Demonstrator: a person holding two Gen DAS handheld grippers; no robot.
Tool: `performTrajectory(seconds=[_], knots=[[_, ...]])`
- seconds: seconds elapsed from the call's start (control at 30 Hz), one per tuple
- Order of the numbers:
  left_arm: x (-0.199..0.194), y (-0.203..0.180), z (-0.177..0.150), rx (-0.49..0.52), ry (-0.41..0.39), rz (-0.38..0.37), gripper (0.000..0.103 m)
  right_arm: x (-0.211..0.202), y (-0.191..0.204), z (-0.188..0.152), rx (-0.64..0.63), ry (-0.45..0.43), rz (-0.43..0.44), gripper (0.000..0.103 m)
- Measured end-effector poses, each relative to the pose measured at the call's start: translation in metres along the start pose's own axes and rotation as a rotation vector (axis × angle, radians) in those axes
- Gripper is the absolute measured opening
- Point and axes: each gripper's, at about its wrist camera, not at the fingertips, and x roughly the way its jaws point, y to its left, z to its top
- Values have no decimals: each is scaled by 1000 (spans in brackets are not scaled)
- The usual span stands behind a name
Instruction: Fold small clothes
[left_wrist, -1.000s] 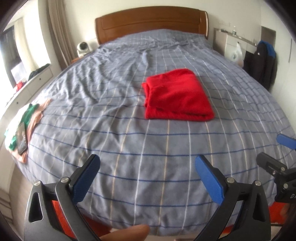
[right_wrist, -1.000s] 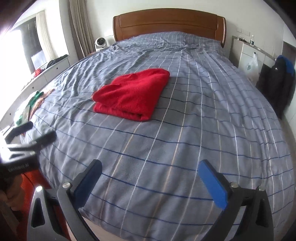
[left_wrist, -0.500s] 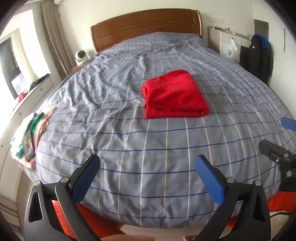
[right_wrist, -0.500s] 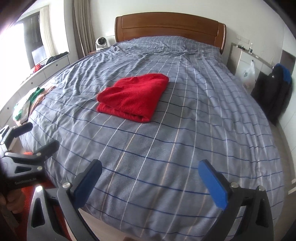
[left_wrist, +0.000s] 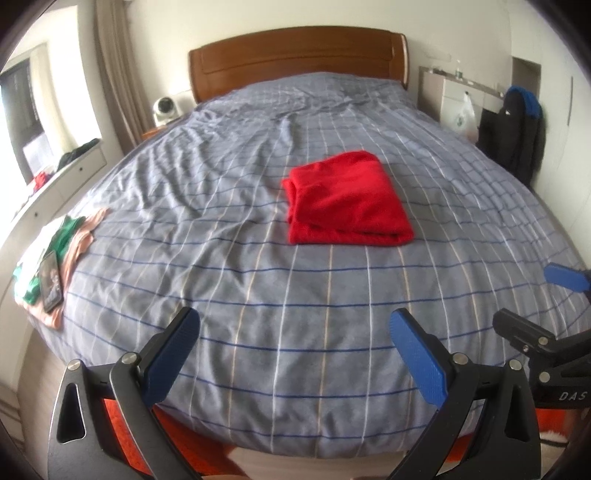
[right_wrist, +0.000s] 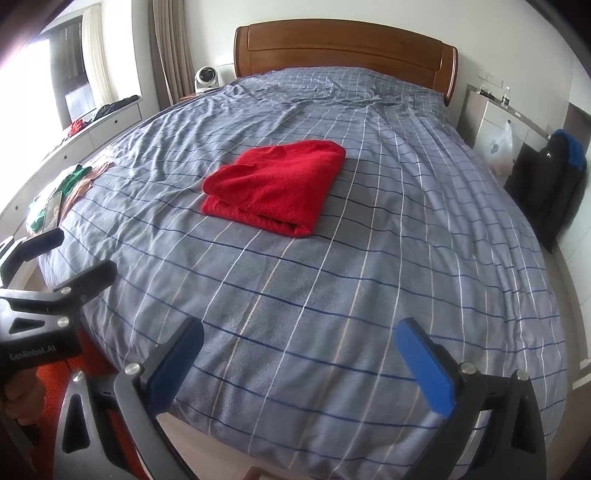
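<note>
A red garment lies folded into a neat rectangle on the middle of the bed; it also shows in the right wrist view. My left gripper is open and empty, held over the foot of the bed, well short of the garment. My right gripper is open and empty, also over the foot of the bed. The right gripper shows at the right edge of the left wrist view, and the left gripper at the left edge of the right wrist view.
The bed has a grey-blue checked cover and a wooden headboard. A pile of green and peach clothes with a phone lies at the bed's left edge. A white drawer unit stands left, a dark jacket hangs right.
Both grippers have drawn back from the bed and risen a little, so the red garment looks farther away. Both stay open.
</note>
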Motion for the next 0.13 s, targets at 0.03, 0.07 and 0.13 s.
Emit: performTrajectory(seconds=[0.03, 0.07, 0.13], knots=[[-1, 0, 0, -2, -3, 0, 103, 0, 0, 0, 2, -1, 0, 102], [-1, 0, 0, -4, -5, -1, 103, -1, 0, 1, 3, -2, 1, 102], [-4, -1, 0, -3, -14, 0, 103, -2, 0, 2, 2, -6, 2, 102]])
